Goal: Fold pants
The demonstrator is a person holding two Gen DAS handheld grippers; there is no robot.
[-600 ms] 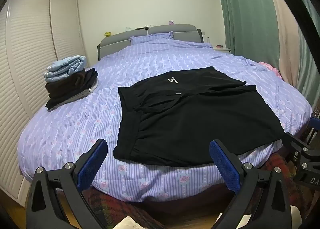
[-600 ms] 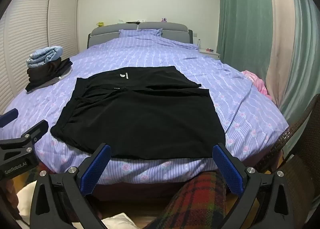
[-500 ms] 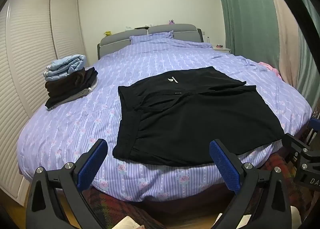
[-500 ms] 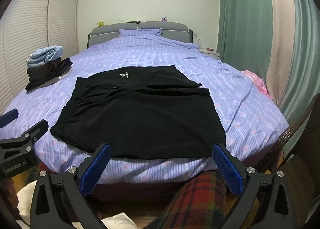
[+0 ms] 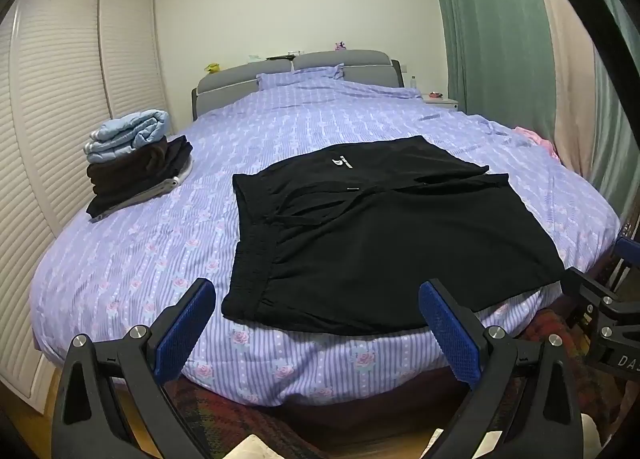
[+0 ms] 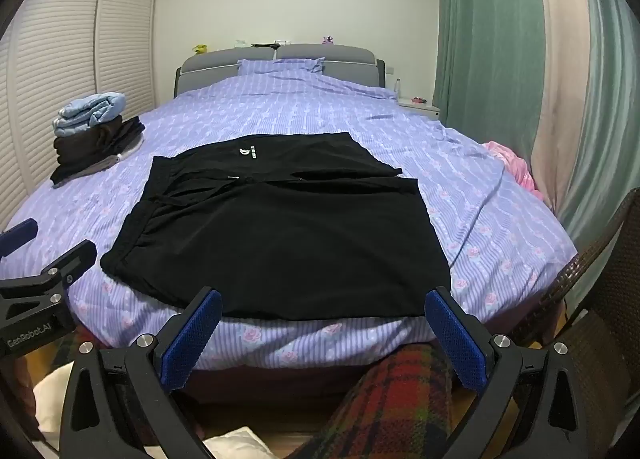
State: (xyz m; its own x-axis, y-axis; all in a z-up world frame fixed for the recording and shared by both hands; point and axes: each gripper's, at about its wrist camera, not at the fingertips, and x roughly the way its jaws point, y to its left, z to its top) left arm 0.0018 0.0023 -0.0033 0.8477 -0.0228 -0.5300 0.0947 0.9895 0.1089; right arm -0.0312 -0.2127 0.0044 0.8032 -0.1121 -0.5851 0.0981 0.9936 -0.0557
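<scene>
Black pants (image 5: 380,235) (image 6: 280,235) lie flat across the near part of a bed, waistband with drawstring to the left, a small white logo on the far leg. My left gripper (image 5: 316,323) hovers open before the bed's near edge, short of the waistband corner, nothing between its blue pads. My right gripper (image 6: 320,333) is open too, just short of the pants' near hem. Each gripper shows at the edge of the other's view.
The bed (image 5: 132,251) has a lilac striped floral cover. A stack of folded clothes (image 5: 132,163) (image 6: 94,139) sits at its left side. Pink cloth (image 6: 512,163) lies at the right edge by green curtains. A wicker chair (image 6: 600,299) stands right; plaid fabric (image 6: 400,399) below.
</scene>
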